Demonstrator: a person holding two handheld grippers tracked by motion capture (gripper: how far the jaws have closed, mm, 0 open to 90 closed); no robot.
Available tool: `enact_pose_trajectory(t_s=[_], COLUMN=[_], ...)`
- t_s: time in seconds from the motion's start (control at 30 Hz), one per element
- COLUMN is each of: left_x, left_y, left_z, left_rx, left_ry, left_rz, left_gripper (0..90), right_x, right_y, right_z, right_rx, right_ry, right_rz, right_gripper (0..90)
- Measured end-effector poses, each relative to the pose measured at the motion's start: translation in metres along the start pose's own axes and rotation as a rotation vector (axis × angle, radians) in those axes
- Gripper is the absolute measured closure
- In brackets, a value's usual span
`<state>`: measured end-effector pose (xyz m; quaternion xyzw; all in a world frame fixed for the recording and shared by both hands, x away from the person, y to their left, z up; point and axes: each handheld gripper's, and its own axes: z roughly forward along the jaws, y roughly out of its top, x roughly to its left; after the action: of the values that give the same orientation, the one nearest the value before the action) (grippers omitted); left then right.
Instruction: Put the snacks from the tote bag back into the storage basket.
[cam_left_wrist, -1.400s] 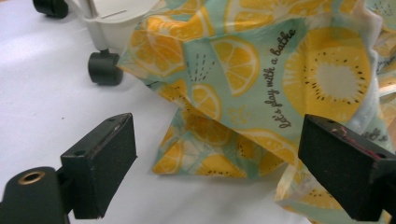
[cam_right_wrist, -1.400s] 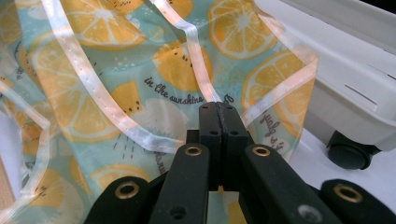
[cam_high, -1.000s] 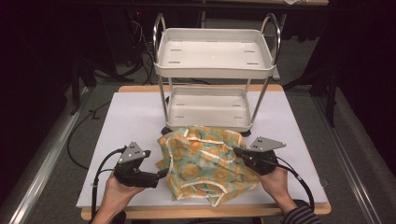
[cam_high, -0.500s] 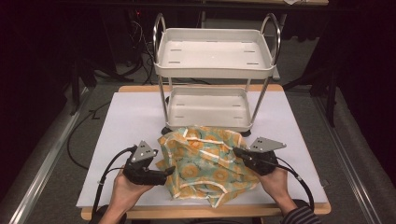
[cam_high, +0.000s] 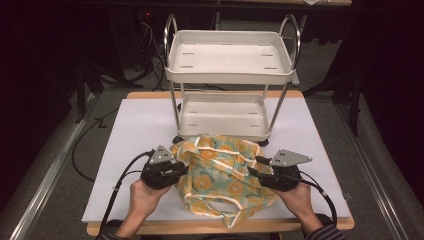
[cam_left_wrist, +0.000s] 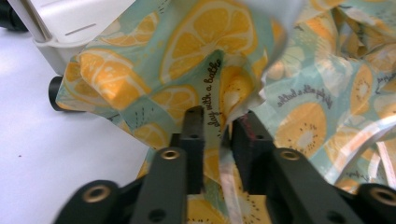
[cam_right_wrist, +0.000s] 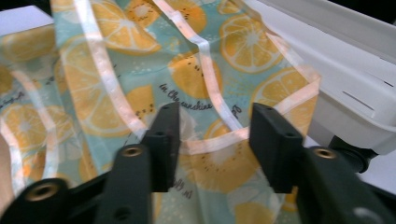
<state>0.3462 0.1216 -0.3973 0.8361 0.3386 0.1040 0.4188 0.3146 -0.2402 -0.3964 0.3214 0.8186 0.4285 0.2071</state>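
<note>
We see a white two-tier cart (cam_high: 229, 62) with chrome posts standing at the upper middle of the frame, on a white sheet (cam_high: 125, 150) covering the wooden tabletop (cam_high: 150, 95); black cables (cam_high: 85, 150) trail over the grey floor (cam_high: 45, 150) at left.

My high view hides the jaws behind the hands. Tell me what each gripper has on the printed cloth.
Observer: In the left gripper view, the left gripper has just been closing; a fold of the printed cloth is pinched between its pads.
Operator: Now report the right one.
Observer: The right gripper has just been opening; its jaws stand apart, and a pale hem band crosses the gap with neither pad pressing it.
</note>
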Motion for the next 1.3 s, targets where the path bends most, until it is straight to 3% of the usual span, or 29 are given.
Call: enact_pose_trajectory(t_s=[0.2,0.43,0.6,0.7,0.73,0.77,0.83,1.0,1.13,1.2,1.3], left_x=[0.005,0.007,0.008,0.009,0.009,0.009,0.01,0.011,0.012,0.013,0.013], left_y=[0.002,0.003,0.003,0.004,0.004,0.003,0.004,0.003,0.003,0.003,0.004], left_z=[0.005,0.007,0.007,0.006,0.005,0.005,0.004,0.001,0.0,-0.001,-0.003], left_rx=[0.004,0.007,0.001,-0.002,-0.001,-0.007,-0.009,-0.019,-0.032,-0.037,-0.046], left_ry=[-0.017,-0.023,-0.022,-0.022,-0.023,-0.022,-0.021,-0.017,-0.014,-0.015,-0.012], left_rz=[-0.023,-0.04,-0.043,-0.044,-0.042,-0.045,-0.046,-0.044,-0.045,-0.043,-0.041], left_gripper=[88.8,89.8,90.0,89.9,89.9,89.9,89.9,89.9,89.8,89.8,89.7], right_x=[0.012,0.02,0.028,0.029,0.027,0.027,0.025,0.018,0.013,0.009,0.004], right_y=[-0.006,-0.012,-0.016,-0.02,-0.021,-0.021,-0.021,-0.019,-0.016,-0.013,-0.011], right_z=[-0.013,-0.022,-0.024,-0.02,-0.018,-0.018,-0.018,-0.019,-0.02,-0.022,-0.023], right_rx=[-0.014,-0.024,0.006,0.033,0.048,0.048,0.035,0.031,-0.005,-0.035,-0.052], right_ry=[-0.026,-0.009,-0.027,-0.038,-0.048,-0.048,-0.052,-0.062,-0.069,-0.077,-0.091], right_rz=[-0.041,-0.077,-0.125,-0.148,-0.157,-0.157,-0.163,-0.122,-0.122,-0.085,-0.067], right_gripper=[31.0,27.6,27.7,36.7,48.0,48.0,61.3,84.4,90.0,90.0,90.0])
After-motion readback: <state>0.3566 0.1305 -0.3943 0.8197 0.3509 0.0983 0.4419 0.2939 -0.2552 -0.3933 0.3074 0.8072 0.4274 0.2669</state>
